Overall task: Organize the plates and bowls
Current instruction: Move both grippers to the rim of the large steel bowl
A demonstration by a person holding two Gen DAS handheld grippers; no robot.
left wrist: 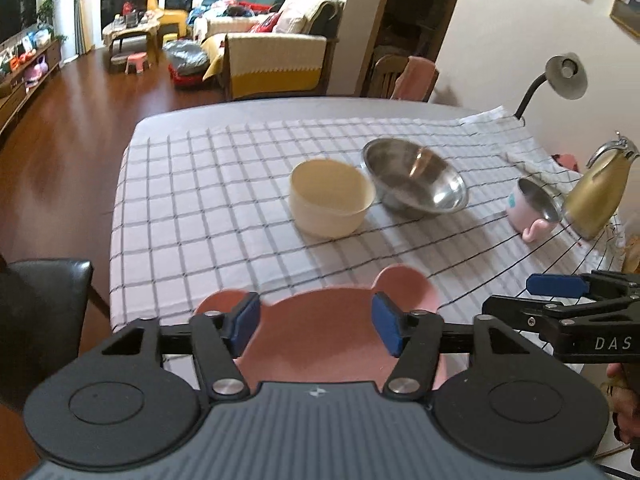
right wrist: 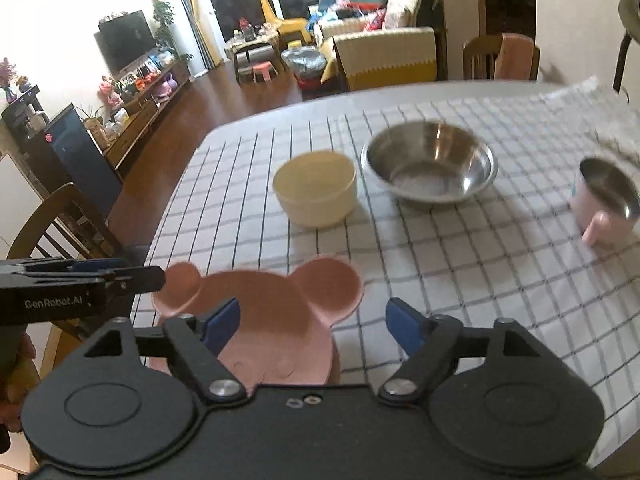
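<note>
Tools: left tool (left wrist: 316,322) apart; right tool (right wrist: 314,326) apart | pink plate (right wrist: 276,320) below | cream bowl (left wrist: 330,202); steel bowl (left wrist: 416,184) beyond

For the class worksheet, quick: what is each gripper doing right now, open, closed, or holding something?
Left gripper: open, pads on either side of the pink bear plate, not clamped on it.
Right gripper: open, holding nothing, above the same plate's near edge.

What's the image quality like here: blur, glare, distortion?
Left wrist view: motion blur smears the cream bowl and steel bowl; the tablecloth grid bows from fisheye. Right wrist view: the wall at upper left is blown out, the pink bear plate edges soft, the steel bowl shows bright reflections.
</note>
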